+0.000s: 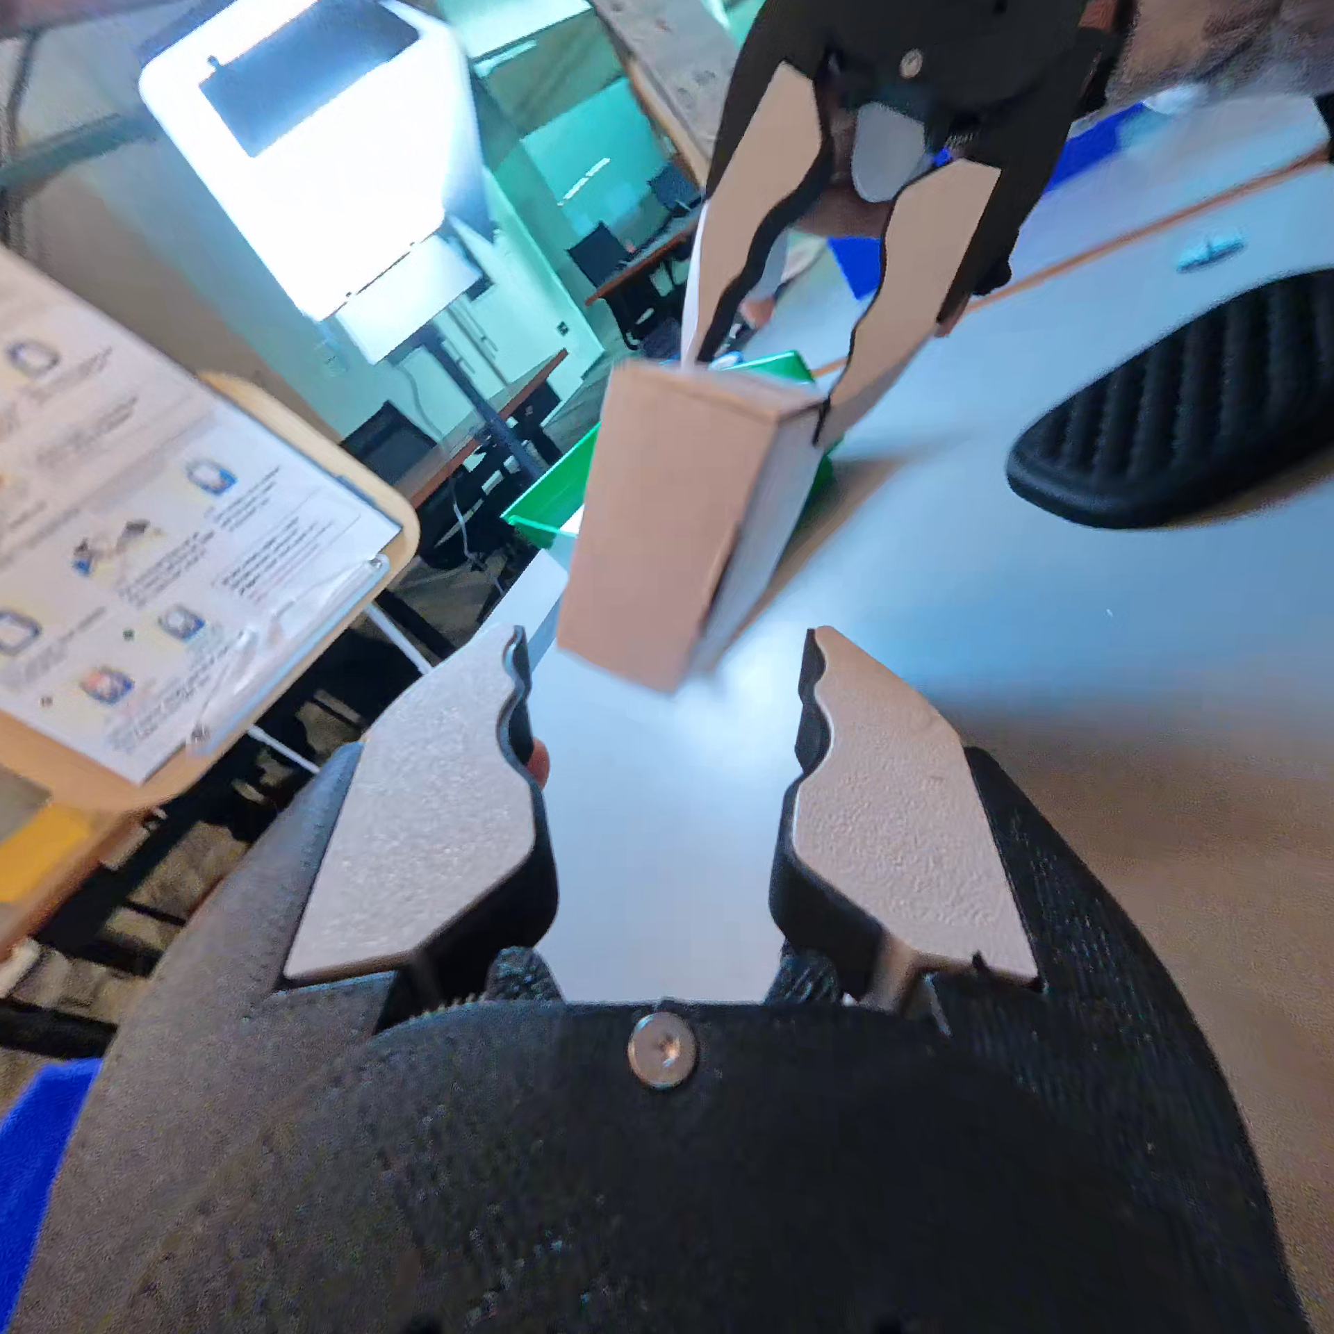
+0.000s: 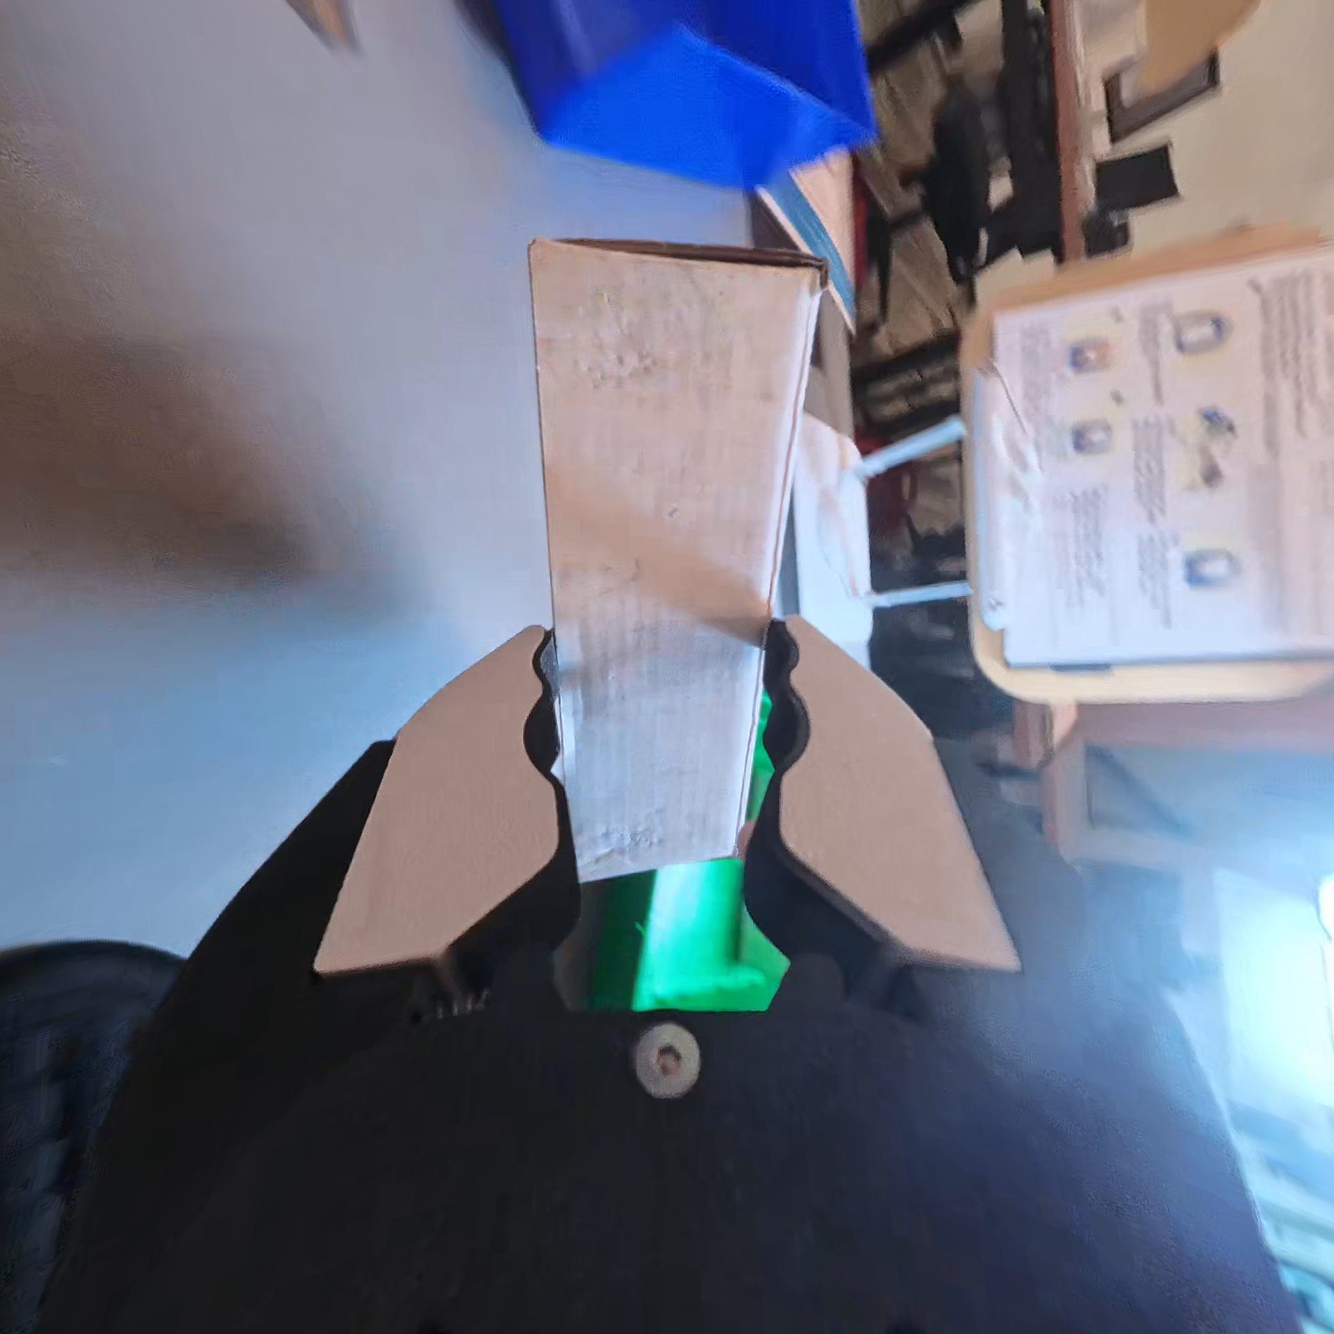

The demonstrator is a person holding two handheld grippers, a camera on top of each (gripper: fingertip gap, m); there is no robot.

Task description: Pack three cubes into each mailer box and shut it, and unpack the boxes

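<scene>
1. Nearest in the left wrist view, the left gripper [image 1: 664,650] hung over the pale table [image 1: 1010,650] with its jaws released and nothing between them.
2. Just beyond its fingertips, a closed brown mailer box [image 1: 650,520] was lifted clear of the table and tilted, its near lower corner pointing toward the left gripper.
3. The right gripper [image 1: 765,390] reached down from the far side and grasped the box at its far upper end, one finger at each side.
4. In the right wrist view, the right gripper [image 2: 658,650] had its jaws clenched on the narrow sides of the mailer box [image 2: 664,447], which stretched away from the camera.
5. Behind the box a green bin [image 1: 548,491] sat on the table; green also showed between the right gripper's fingers under the box [image 2: 693,938].
6. To the right lay a black ribbed pad [image 1: 1191,404] on the table.
7. Off the table's left edge stood a wooden board with a printed sheet [image 1: 166,548].
8. A blue bin [image 2: 693,94] showed at the far end in the right wrist view, blurred.
9. Cubes were not visible.
</scene>
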